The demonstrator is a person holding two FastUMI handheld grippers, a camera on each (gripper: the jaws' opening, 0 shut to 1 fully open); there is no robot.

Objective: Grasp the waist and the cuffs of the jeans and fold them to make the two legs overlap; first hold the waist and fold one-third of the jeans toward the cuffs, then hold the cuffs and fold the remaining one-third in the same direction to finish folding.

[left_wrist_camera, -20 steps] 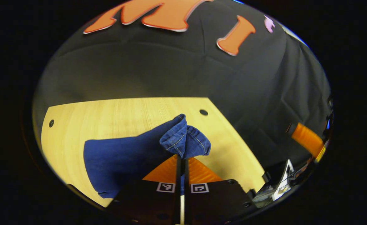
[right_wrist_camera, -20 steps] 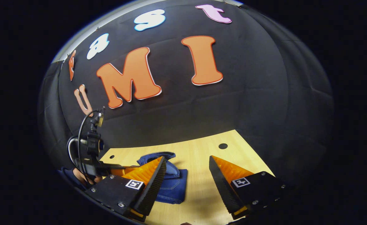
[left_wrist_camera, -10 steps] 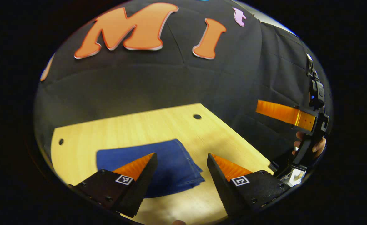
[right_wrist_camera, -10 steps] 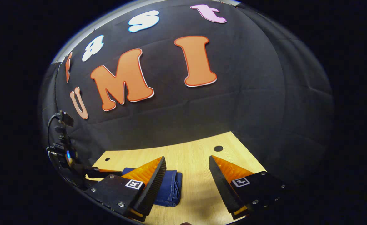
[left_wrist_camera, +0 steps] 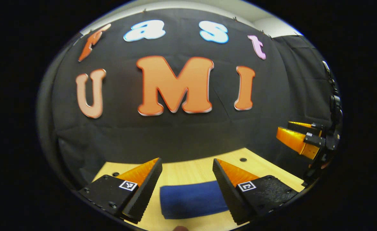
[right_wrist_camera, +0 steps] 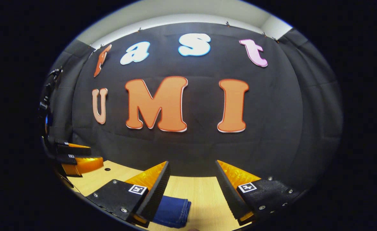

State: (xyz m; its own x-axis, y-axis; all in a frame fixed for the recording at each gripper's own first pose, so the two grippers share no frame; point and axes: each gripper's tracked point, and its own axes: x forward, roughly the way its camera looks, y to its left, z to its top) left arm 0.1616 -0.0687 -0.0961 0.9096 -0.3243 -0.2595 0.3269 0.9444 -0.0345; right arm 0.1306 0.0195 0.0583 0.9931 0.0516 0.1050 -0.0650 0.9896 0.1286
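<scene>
The blue jeans [left_wrist_camera: 191,199] lie folded into a compact bundle on the wooden table [left_wrist_camera: 188,171], seen low in the left gripper view between my fingers. My left gripper [left_wrist_camera: 187,163] is open, raised above and behind the bundle, holding nothing. In the right gripper view the jeans [right_wrist_camera: 173,212] peek out beside the left finger, and my right gripper [right_wrist_camera: 192,165] is open and empty too. The right gripper [left_wrist_camera: 299,139] appears at the far right of the left gripper view; the left gripper [right_wrist_camera: 76,157] shows at the far left of the right gripper view.
The wooden table [right_wrist_camera: 204,195] has small round holes [left_wrist_camera: 243,159] near its back corners. The black booth wall rises directly behind the table. A hand holding the other gripper shows at the right edge of the left gripper view.
My left gripper let go of the jeans' cuffs and opened; the cloth dropped flat into a folded bundle. Both grippers then pulled back and tilted up, so the wall takes more of each view.
</scene>
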